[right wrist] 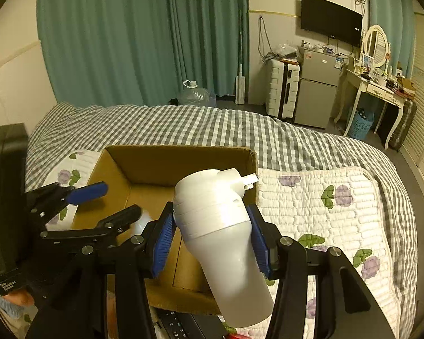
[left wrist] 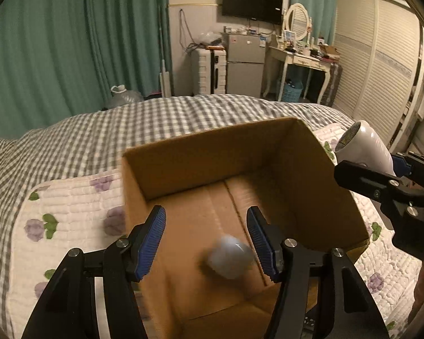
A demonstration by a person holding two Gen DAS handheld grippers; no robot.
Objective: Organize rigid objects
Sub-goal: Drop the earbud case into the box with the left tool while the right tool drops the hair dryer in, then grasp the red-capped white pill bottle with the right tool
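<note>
Your right gripper (right wrist: 212,237) clamps the bottle (right wrist: 220,234), likely light, slick plastic, mid-body beside the box (left wrist: 183,152); left gripper (left wrist: 206,243) gapes empty.

Bedroom, checkered bed (right wrist: 212,130), vanity table (right wrist: 376,90)

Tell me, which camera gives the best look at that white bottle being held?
The right wrist view: the white bottle fills its middle, clamped between the right hand-held gripper pads, cap and spout plain to see. The left wrist view catches only its base end at the right edge, above the cardboard box.
</note>
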